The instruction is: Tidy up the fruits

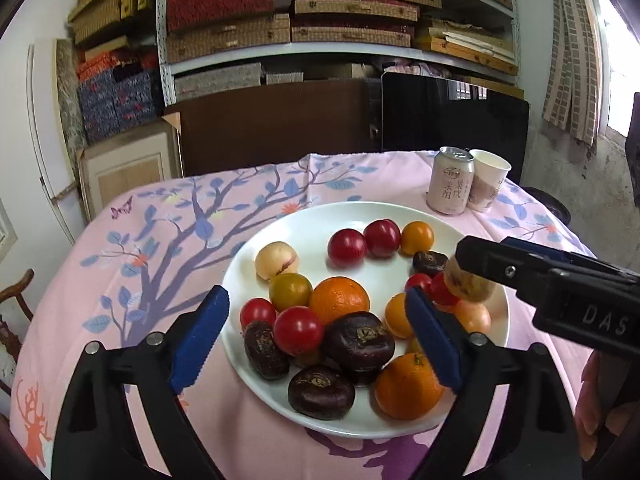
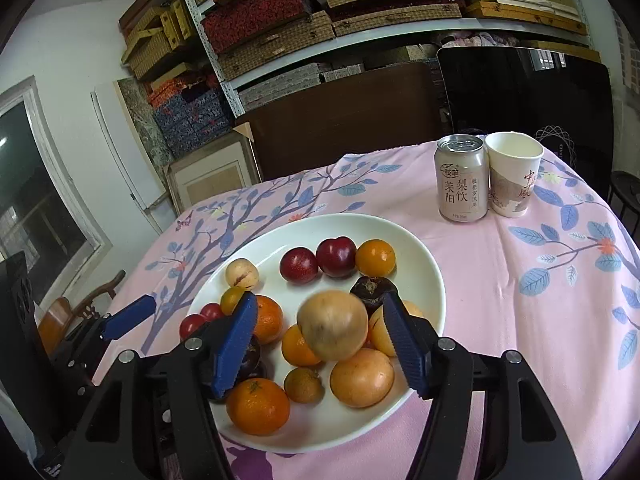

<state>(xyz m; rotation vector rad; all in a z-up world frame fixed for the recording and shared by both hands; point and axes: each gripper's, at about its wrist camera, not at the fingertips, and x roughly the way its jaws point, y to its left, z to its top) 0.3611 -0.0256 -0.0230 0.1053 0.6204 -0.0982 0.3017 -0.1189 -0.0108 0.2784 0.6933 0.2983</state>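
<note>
A pale yellowish fruit is sitting between the blue pads of the right tool, blurred as if moving, just above the pile. In the right wrist view neither pad is touching it and clear gaps are showing on both sides, so the right tool is looking spread apart, the fruit apparently dropping free or just short of a grasp; in the left wrist view the same fruit is showing at the tool's tip over the right side of the plate. The left tool is hovering low over the near-left edge with its pads wide apart, carrying nothing.

As for progress, the organizing is looking well advanced: every fruit in view is lying in the white plate, none on the pink bench cloth. The plate is holding two red plums beside a small orange fruit at the back, a pale peach-like one to the left, oranges, cherry tomatoes and dark purple-brown fruits nearer. Whether sorting by kind is still wanted, I cannot tell.

Beyond the plate, a drink can and a paper cup are standing touching; the cup's contents are not visible.
</note>
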